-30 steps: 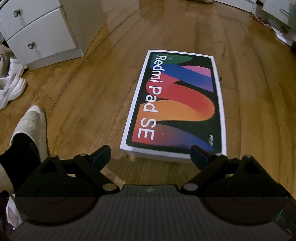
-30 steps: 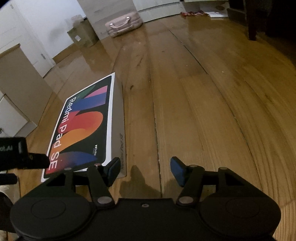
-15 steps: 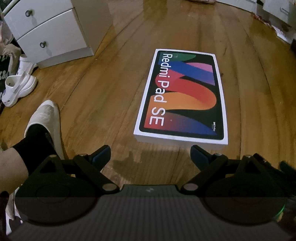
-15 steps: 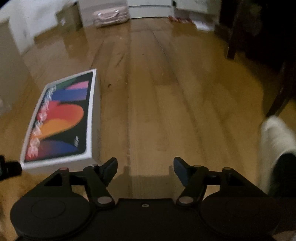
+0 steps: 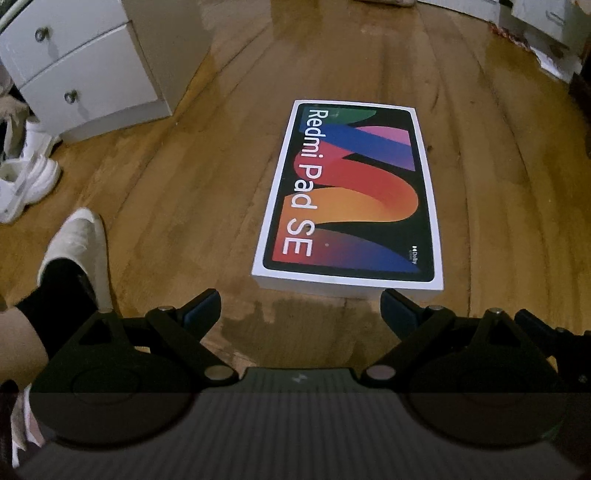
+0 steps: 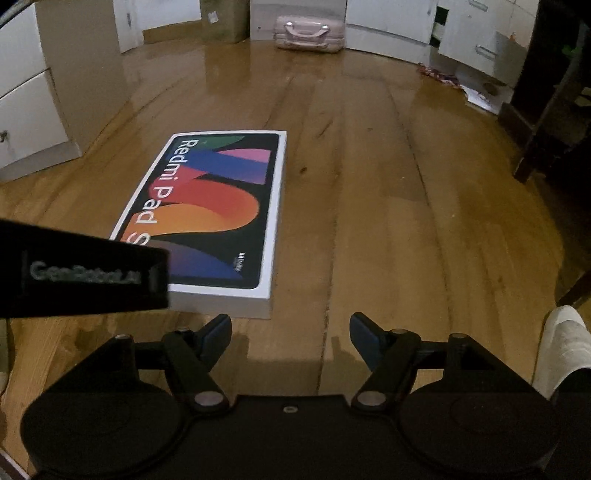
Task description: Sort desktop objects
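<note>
A white Redmi Pad SE box (image 5: pixel 351 199) with a colourful lid lies flat on the wooden floor. It also shows in the right wrist view (image 6: pixel 210 210), ahead and to the left. My left gripper (image 5: pixel 300 308) is open and empty, held above the floor just short of the box's near edge. My right gripper (image 6: pixel 290 334) is open and empty, to the right of the box's near corner. The left gripper's body (image 6: pixel 81 273) hides the box's near left corner in the right wrist view.
A white drawer cabinet (image 5: pixel 85 62) stands at the left. White shoes (image 5: pixel 26 177) lie beside it. The person's feet (image 5: pixel 74 258) (image 6: pixel 561 347) are near the grippers. A pink suitcase (image 6: pixel 308 33) and dark furniture legs (image 6: pixel 543 122) stand farther off.
Both grippers have pulled back and risen away from the box, which now sits farther ahead. The right view has swung to face the room. Both jaws stayed open.
</note>
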